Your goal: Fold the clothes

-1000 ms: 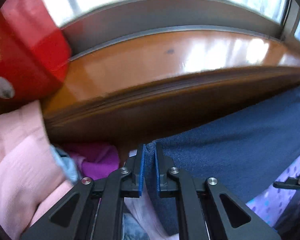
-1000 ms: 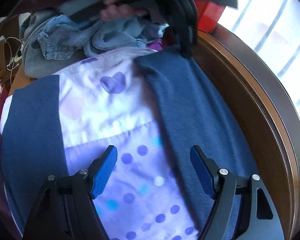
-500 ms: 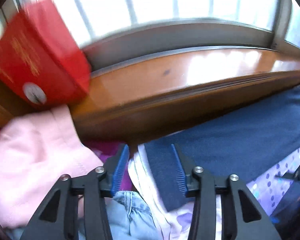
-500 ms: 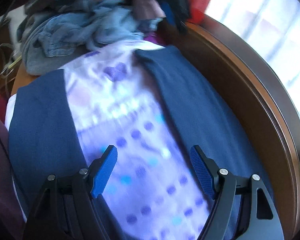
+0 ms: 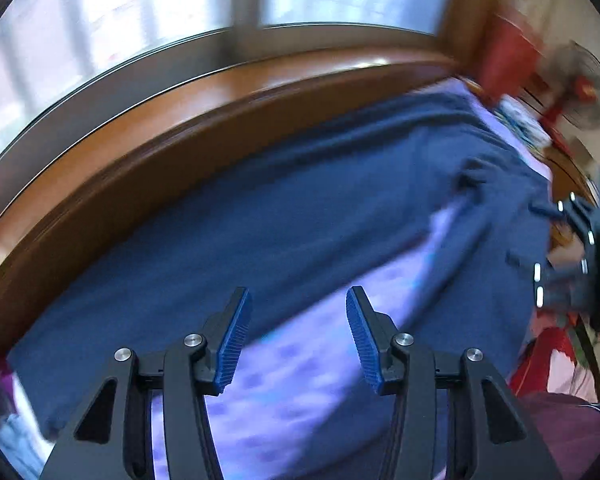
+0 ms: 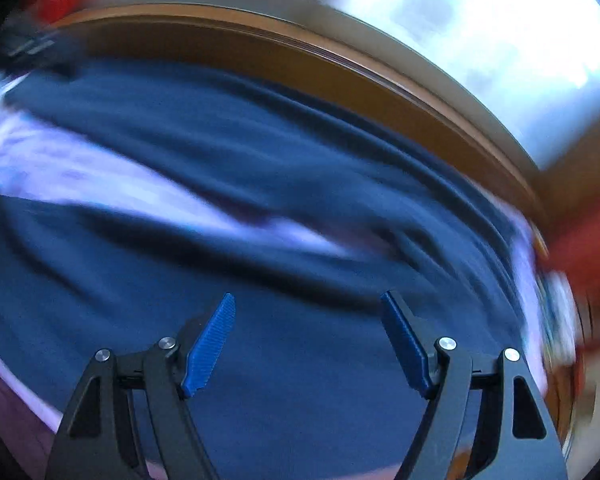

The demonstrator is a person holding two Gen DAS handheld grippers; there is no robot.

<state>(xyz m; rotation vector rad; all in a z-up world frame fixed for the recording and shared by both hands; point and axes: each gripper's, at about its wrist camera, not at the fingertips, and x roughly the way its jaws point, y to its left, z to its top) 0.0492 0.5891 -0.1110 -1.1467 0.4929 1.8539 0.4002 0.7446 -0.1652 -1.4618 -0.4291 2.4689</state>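
Note:
A dark blue garment (image 5: pixel 300 216) lies spread over a lilac dotted cloth (image 5: pixel 300 380) beside a wooden sill. My left gripper (image 5: pixel 296 336) is open and empty, just above the garment's near edge. The right gripper's body (image 5: pixel 580 256) shows at the far right of the left wrist view, over the garment's other end. In the right wrist view my right gripper (image 6: pixel 308 340) is open and empty above the same blue garment (image 6: pixel 300 380), with a strip of the lilac cloth (image 6: pixel 100 176) showing between its folds. Both views are blurred by motion.
A wooden window sill (image 5: pixel 220 120) runs along the far side under bright windows, and shows in the right wrist view (image 6: pixel 340 72). A red fan (image 5: pixel 580 92) stands at the far right. Pale clothes (image 5: pixel 4 432) lie at the lower left.
My left gripper opened, let go of the blue garment's corner and swung right along it. My right gripper turned towards the sill and stayed open.

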